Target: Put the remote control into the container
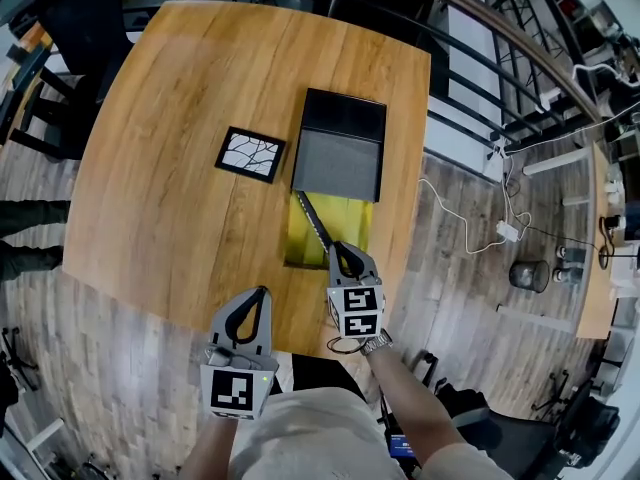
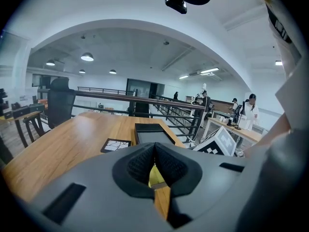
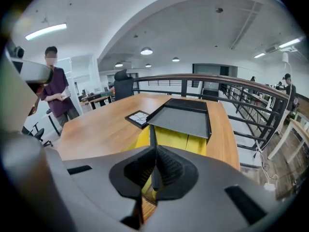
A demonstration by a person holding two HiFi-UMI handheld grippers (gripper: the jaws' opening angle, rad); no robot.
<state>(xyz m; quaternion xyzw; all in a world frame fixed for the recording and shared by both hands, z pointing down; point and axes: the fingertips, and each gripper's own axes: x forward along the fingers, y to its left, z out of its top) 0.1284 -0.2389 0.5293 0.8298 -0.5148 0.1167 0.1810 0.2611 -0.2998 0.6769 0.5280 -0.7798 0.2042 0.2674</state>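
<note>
The remote control (image 1: 314, 220) is a thin black bar seen edge-on, slanting over the open yellow container (image 1: 352, 220). My right gripper (image 1: 346, 259) is shut on its near end, at the container's front edge. In the right gripper view the remote (image 3: 153, 144) stands between the pads of the right gripper (image 3: 154, 152), with the yellow container (image 3: 179, 140) just beyond. A black lid (image 1: 340, 160) covers the container's far part. My left gripper (image 1: 254, 315) hangs over the table's near edge to the left, shut and empty; its jaws (image 2: 154, 150) meet in the left gripper view.
A black-framed tile (image 1: 251, 154) lies on the wooden table (image 1: 160, 168) left of the lid. A railing (image 1: 500, 78) runs past the table's right side, with cables on the floor there. A person (image 3: 55, 86) stands beyond the table's left end.
</note>
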